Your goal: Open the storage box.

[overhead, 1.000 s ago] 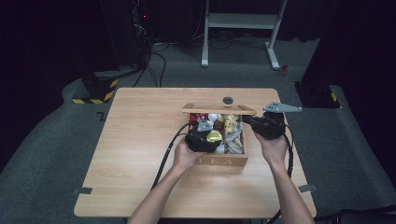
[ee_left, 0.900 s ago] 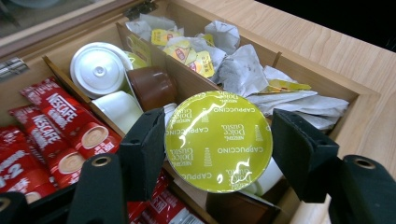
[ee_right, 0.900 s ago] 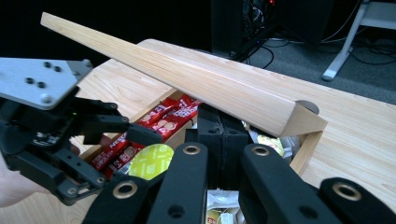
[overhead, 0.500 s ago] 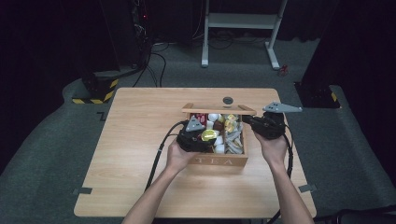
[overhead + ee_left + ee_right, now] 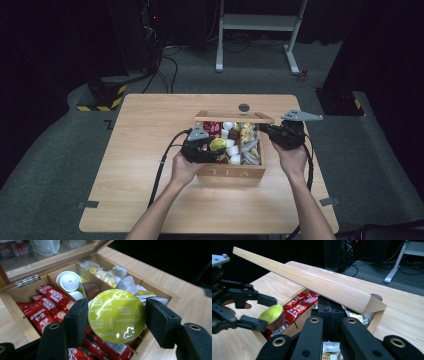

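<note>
- The left gripper (image 5: 113,322) clamps a yellow-green cappuccino capsule (image 5: 117,315) between its two jaws, just above the red sachets (image 5: 47,305) in the wooden tea box (image 5: 231,173).
- The right gripper (image 5: 329,310) has its jaws pressed together, just under the raised box lid (image 5: 312,282), across the box from the capsule.
- The box sits on the tabletop (image 5: 145,130).

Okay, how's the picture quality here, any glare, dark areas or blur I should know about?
High view: the table is lit, the surrounding room nearly black. Left gripper view: glare spots on the foil of the cappuccino capsule, the box lid's pane reflecting hazily. Right gripper view: the near jaws are soft, the wooden lid sharp.
</note>
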The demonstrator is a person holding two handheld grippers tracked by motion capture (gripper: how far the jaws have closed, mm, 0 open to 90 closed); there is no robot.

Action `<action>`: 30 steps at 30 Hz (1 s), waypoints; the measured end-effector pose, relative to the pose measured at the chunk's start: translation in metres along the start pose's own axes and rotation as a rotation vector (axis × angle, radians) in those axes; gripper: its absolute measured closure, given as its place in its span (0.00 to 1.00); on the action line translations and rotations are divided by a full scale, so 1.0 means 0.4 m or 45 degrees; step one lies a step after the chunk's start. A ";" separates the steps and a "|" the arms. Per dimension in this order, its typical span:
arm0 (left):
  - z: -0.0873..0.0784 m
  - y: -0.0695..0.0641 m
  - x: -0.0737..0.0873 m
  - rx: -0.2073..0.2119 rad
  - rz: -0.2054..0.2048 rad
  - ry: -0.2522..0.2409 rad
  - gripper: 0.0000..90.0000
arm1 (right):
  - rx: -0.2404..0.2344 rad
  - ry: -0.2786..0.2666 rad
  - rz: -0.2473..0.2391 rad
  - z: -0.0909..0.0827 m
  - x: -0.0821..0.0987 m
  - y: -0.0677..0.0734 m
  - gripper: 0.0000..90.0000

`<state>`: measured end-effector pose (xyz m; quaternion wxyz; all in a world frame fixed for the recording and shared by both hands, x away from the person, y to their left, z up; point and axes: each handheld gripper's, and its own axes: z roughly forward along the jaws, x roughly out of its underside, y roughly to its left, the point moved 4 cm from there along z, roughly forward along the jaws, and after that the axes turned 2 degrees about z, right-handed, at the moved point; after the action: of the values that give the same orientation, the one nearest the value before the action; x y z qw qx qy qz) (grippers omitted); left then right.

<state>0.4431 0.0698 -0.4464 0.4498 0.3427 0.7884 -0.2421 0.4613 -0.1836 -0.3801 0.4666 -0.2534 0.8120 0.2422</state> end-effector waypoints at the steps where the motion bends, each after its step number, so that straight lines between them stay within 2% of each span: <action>1: -0.006 0.004 0.002 -0.005 -0.003 -0.005 0.42 | 0.000 -0.001 0.001 0.001 0.000 0.000 1.00; 11: -0.071 0.042 0.008 -0.038 -0.057 -0.049 0.42 | -0.004 0.002 0.009 0.003 0.003 0.001 1.00; 19: -0.094 0.061 0.026 -0.076 -0.053 -0.047 0.42 | -0.002 0.004 0.011 0.003 0.004 0.002 1.00; 24: -0.113 0.076 0.036 -0.095 -0.069 -0.058 0.42 | -0.004 0.003 0.006 0.003 0.007 0.002 1.00; 27: -0.124 0.085 0.041 -0.099 -0.093 -0.071 0.42 | -0.002 0.005 0.008 0.003 0.007 0.003 1.00; 30: -0.140 0.095 0.041 -0.103 -0.129 -0.114 0.42 | 0.001 0.006 0.005 0.003 0.006 0.003 1.00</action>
<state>0.4355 0.1384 -0.4369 0.4854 0.2725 0.7930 -0.2476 0.4603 -0.1823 -0.3828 0.4645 -0.2523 0.8136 0.2422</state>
